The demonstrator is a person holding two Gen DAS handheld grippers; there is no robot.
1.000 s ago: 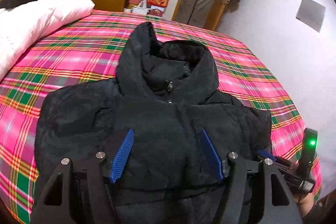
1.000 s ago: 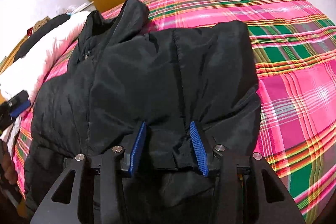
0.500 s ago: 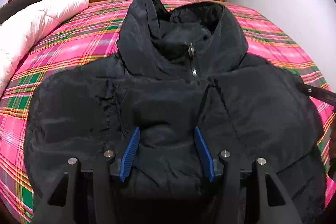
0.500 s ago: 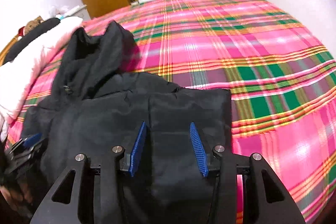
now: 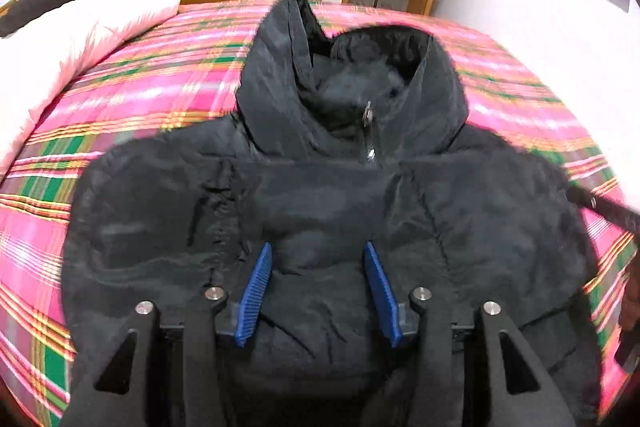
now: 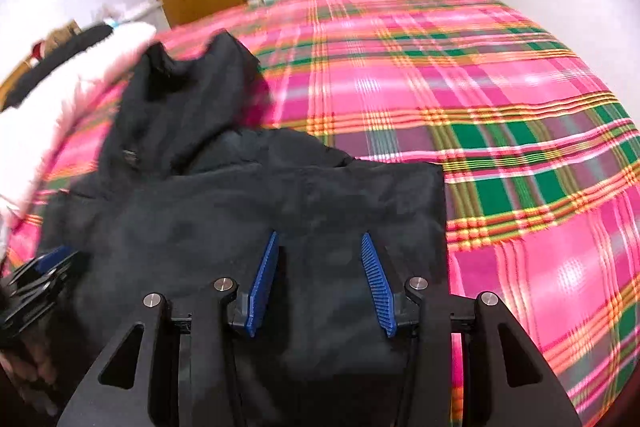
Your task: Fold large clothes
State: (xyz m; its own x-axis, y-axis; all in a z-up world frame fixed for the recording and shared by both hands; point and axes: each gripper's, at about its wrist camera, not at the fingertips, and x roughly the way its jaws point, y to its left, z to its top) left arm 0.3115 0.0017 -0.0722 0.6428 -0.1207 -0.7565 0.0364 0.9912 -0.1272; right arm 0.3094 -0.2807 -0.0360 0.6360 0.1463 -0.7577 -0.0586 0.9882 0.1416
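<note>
Left wrist view: jacket [image 5: 320,211] on bed [image 5: 132,99], sleeves look folded in, hood end unfolded. Both grippers, left gripper [image 5: 318,287] & right gripper [image 6: 318,279], approx half open, empty.

Your left camera sits close over the black jacket [image 5: 320,195], facing its hood; your right looks across the plaid bed [image 6: 500,99], seemingly from the jacket's right edge; both share the far wardrobe.
</note>
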